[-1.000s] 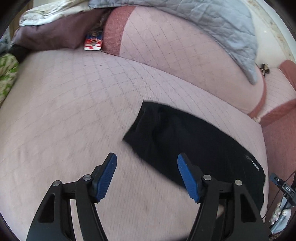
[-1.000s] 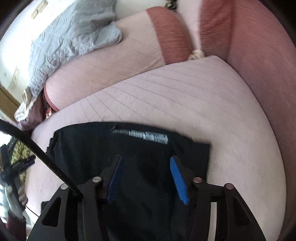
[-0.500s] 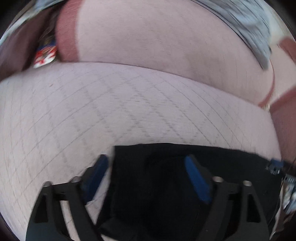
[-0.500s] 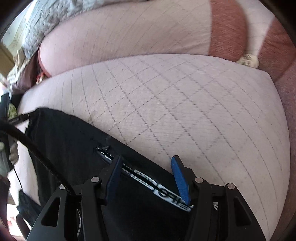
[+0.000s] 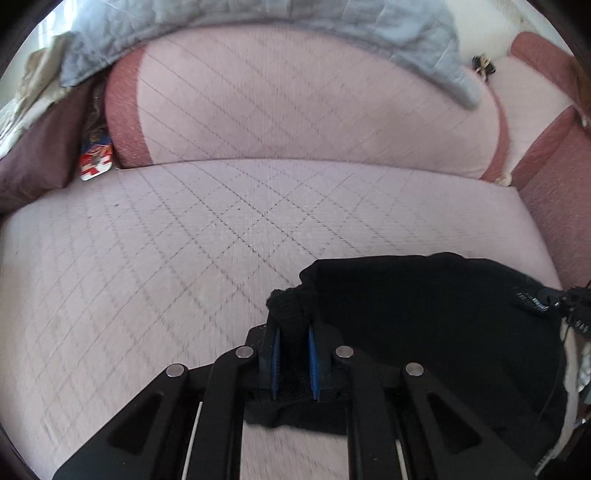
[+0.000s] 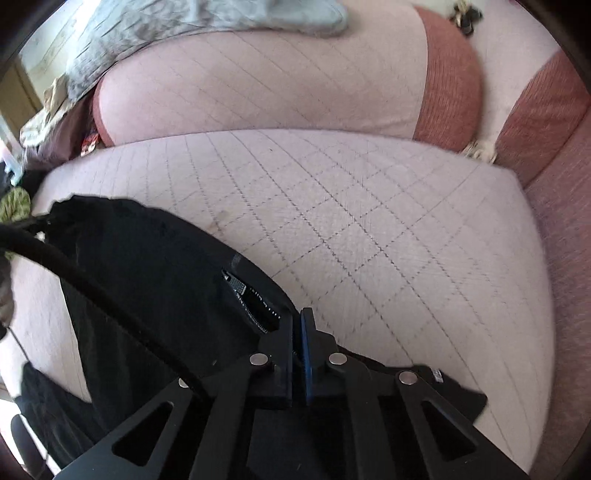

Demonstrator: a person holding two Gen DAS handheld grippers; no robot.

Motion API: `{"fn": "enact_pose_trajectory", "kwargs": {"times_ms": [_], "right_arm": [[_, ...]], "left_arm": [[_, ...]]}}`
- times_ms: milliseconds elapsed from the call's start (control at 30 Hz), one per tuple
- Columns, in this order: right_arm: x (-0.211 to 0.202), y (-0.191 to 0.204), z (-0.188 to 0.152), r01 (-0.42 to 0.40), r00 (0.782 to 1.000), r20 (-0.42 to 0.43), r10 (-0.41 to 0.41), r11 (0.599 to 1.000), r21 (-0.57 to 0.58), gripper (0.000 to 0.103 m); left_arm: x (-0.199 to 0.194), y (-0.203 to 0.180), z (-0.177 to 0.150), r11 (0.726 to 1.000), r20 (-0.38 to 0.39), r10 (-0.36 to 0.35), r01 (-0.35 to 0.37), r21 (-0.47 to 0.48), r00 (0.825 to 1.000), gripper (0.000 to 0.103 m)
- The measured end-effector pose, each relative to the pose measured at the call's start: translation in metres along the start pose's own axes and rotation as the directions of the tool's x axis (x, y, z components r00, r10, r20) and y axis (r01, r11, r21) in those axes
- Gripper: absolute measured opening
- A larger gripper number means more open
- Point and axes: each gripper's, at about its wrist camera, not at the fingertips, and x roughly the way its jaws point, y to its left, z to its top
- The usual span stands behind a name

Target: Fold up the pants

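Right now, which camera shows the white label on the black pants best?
The right wrist view: the label sits large beside the right tool. The left wrist view shows it only small and blurred at the far edge.

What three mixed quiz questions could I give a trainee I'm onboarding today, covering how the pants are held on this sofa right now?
1. True or false: the left tool is shut on a bunched bit of the pants.
2. Multiple choice: the right tool is (A) wide open above the seat, (B) shut at the pants' edge near the printed band, (C) gripping the blanket.
3. Fill in: the pants lie on the quilted pink ___ of the sofa.

Key: 1 true; 2 B; 3 seat. The grey blanket is draped over the backrest, away from both tools.
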Motion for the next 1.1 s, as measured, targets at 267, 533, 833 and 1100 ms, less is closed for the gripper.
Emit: {"fn": "enact_pose_trajectory", "kwargs": {"times_ms": [267,533,833,1100], "right_arm": [[-0.070,0.040,-0.040,0.128,0.990,0.077,-0.122,0.988,-0.084,0.004],[-0.126,0.061,-0.094,0.127,0.986,0.121,-0.116,0.988,-0.087,0.003],[-0.144,0.078,-0.167,0.089,0.993,0.089,-0.084,0.995,-0.053,0.003],[-0.150,0.097,-0.222,0.039,0.998,0.056,-0.037,0.999,-0.025,0.003]], "left_arm": [[-0.074,-0.008,-0.026,1.000,0.095,0.000,0.000,0.001,0.995,0.012],[-0.142,-0.009,-0.071,0.998,0.170,-0.030,0.038,-0.040,0.985,0.012],[-0.183,-0.014,-0.148,1.000,0.216,-0.021,0.021,0.002,0.976,0.012],[-0.177,0.003,-0.206,0.993,0.190,-0.053,0.073,-0.096,0.980,0.012]]}}
